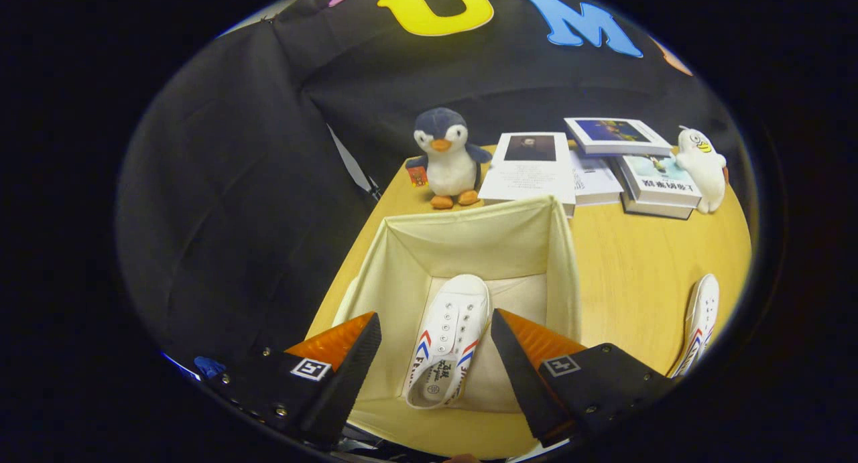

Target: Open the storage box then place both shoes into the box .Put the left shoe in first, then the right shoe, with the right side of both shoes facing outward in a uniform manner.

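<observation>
tool point(436, 356): my fingers are spread wide, holding nothing, hovering over the box
first shoe point(446, 339): lying in the storage box point(402, 248), between my fingers
second shoe point(699, 322): out on the tabletop point(630, 275), well off to the right
risk: I reckon grabbing it flipped would leave the sides mismatched

The light wooden desk point(637, 275) carries an open cream fabric storage box point(469, 238), a plush navy-and-white penguin point(445, 158), several white-covered books point(603, 165), a small white plush toy point(702, 168) and a white canvas shoe point(700, 319) lying apart beside the box.
</observation>
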### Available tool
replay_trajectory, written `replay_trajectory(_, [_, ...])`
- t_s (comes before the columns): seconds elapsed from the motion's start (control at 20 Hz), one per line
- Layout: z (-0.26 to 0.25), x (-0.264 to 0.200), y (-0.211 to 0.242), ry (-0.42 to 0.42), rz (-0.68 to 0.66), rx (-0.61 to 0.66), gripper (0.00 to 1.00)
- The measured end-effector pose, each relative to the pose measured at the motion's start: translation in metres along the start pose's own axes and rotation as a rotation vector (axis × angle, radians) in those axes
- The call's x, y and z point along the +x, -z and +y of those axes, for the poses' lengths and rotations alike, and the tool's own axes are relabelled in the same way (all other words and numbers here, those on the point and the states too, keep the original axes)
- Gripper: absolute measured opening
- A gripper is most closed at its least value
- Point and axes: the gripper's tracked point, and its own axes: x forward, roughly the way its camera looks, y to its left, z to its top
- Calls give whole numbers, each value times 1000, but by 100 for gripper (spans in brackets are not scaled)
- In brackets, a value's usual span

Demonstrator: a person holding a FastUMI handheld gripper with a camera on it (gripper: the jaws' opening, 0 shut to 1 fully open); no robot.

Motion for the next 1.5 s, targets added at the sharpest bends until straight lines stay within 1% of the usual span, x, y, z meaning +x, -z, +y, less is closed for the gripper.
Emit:
replay_trajectory(0.15, [-26, -28, -17, 37, -58, -27, 99])
replay_trajectory(0.3, [-58, -53, -24, 68, -89, -19, 99])
replay_trajectory(0.7, [-173, -103, -21, 211, -113, 54, 99])
replay_trajectory(0.9, [-230, -119, -9, 271, -103, 109, 99])
replay_trajectory(1.1, [-280, -126, 18, 334, -60, 147, 99])
replay_trajectory(1.5, [-350, -119, 77, 406, 52, 208, 99])
